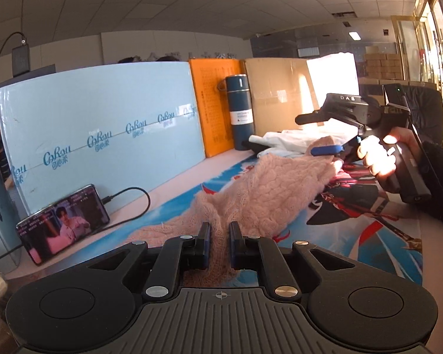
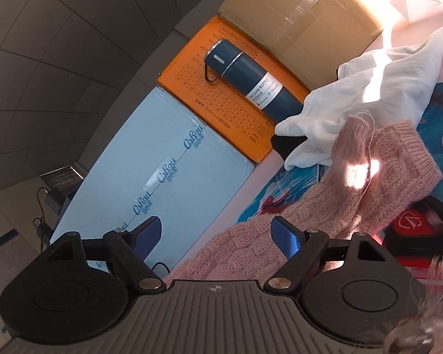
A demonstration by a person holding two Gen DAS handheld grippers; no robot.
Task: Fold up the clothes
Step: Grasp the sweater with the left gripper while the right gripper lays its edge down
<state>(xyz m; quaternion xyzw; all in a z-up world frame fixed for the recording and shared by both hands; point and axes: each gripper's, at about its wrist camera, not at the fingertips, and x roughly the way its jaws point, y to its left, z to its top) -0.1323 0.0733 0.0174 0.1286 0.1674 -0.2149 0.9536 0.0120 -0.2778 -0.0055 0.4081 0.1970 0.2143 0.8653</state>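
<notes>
A pink knitted sweater (image 1: 268, 194) lies stretched across the printed table mat (image 1: 369, 224). My left gripper (image 1: 220, 244) is shut on a bunched part of the sweater at its near end. My right gripper (image 1: 325, 135) hovers over the far sleeve end, held in a hand; its jaws stand wide apart with nothing between them. In the right wrist view the right gripper (image 2: 217, 236) is open above the sweater (image 2: 369, 183), whose ribbed cuff lies ahead. A white garment (image 2: 354, 94) lies beyond the cuff, also in the left wrist view (image 1: 298, 141).
A dark blue vacuum bottle (image 1: 238, 112) stands by an orange box (image 1: 215, 103), a cardboard box (image 1: 277, 94) and a light blue box (image 1: 103, 124) along the back. A phone (image 1: 63, 225) with a cable leans at the left. A black item (image 2: 283, 144) lies under the white garment.
</notes>
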